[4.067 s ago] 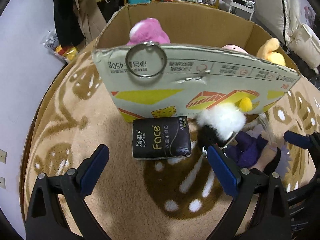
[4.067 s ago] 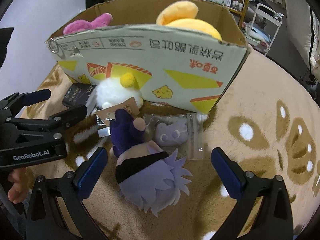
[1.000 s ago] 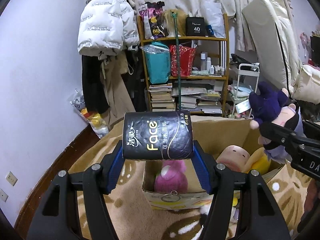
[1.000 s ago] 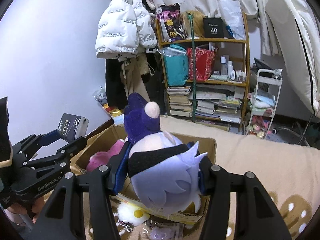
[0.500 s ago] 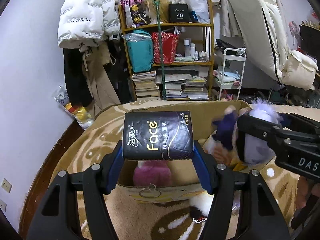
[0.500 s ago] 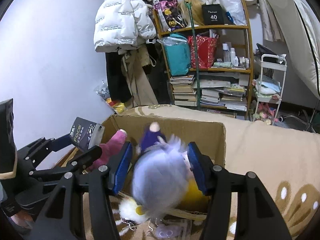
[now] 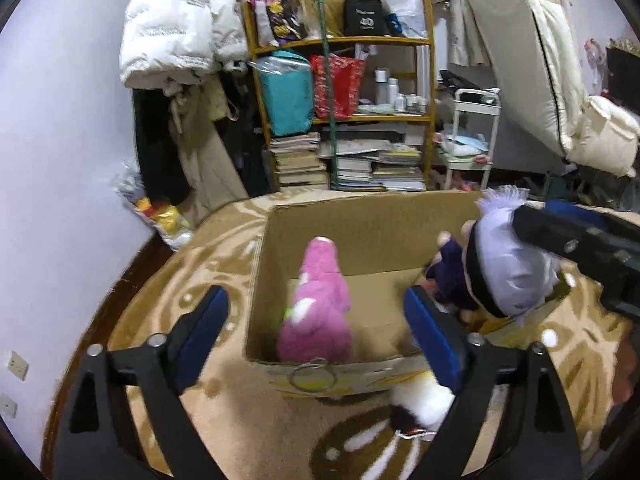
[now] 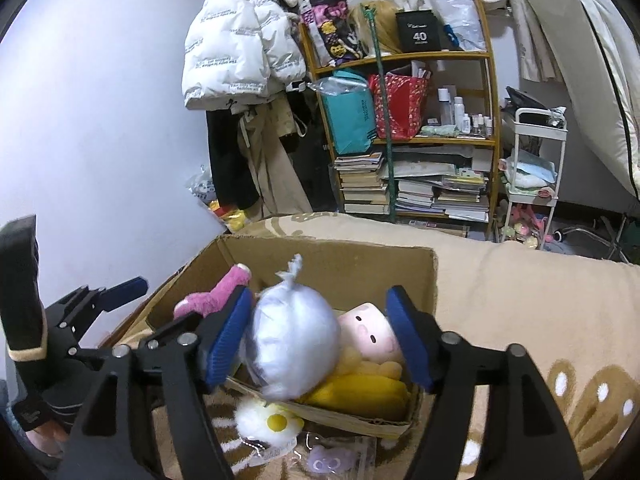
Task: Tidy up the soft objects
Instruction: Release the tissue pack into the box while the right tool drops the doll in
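An open cardboard box (image 7: 360, 216) (image 8: 332, 248) stands on the beige patterned blanket. It holds a pink plush (image 7: 316, 308) (image 8: 216, 292), a pale pink plush (image 8: 368, 332) and a yellow plush (image 8: 360, 392). My left gripper (image 7: 316, 320) is open and empty above the box's near wall. My right gripper (image 8: 320, 336) is open; the lilac-haired doll (image 8: 292, 344) (image 7: 504, 264) sits between its fingers, over the box's right end, touching the left pad. The black tissue pack is out of sight.
A white fluffy keychain plush (image 7: 420, 404) (image 8: 264, 416) and a small bagged purple toy (image 8: 328, 456) lie on the blanket in front of the box. A metal ring (image 7: 312, 376) hangs on the box's near flap. Shelves (image 7: 340, 120) and a white cart (image 8: 536, 168) stand behind.
The left gripper has opened and the black tissue pack is gone from it. The right gripper has opened around the doll, which now sits lower over the box.
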A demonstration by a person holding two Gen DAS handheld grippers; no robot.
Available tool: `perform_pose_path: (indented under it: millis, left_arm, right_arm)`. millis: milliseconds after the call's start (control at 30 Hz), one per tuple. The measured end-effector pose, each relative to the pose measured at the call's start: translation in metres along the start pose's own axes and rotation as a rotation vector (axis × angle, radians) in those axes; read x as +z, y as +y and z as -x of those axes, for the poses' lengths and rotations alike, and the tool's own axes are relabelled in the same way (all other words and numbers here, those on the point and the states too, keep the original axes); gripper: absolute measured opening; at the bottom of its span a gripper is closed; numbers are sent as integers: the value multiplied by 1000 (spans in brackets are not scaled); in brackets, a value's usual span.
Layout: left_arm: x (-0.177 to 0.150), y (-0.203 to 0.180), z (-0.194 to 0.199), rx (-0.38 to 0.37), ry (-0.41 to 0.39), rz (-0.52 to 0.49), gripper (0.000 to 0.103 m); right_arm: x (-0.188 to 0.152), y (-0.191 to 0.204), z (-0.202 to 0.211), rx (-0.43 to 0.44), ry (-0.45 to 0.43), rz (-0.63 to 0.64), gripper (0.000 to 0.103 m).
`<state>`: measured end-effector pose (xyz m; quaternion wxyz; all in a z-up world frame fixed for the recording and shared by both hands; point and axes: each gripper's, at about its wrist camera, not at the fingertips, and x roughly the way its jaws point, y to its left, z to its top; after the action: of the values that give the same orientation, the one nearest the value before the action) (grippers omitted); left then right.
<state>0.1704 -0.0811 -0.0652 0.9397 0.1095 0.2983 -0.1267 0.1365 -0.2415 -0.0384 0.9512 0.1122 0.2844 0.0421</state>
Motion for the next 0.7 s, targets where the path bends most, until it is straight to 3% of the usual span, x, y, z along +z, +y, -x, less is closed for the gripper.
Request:
perform_pose_path:
  millis: [100, 167, 367, 700]
  left_arm:
    - [-2, 0, 3, 27, -2, -23, 96]
    - [-4, 0, 5, 29, 7, -22, 96]
    - [-8, 1, 18, 15, 19, -11, 97]
    - [-22, -5, 50, 3, 44, -56, 100]
  right_arm:
    - [1, -5, 5, 25, 9, -36, 82]
    - [0, -6, 9, 11, 5, -43, 92]
    - [-7, -6, 20, -21, 20, -51, 102]
    - [-18, 5, 41, -70, 49, -19, 103]
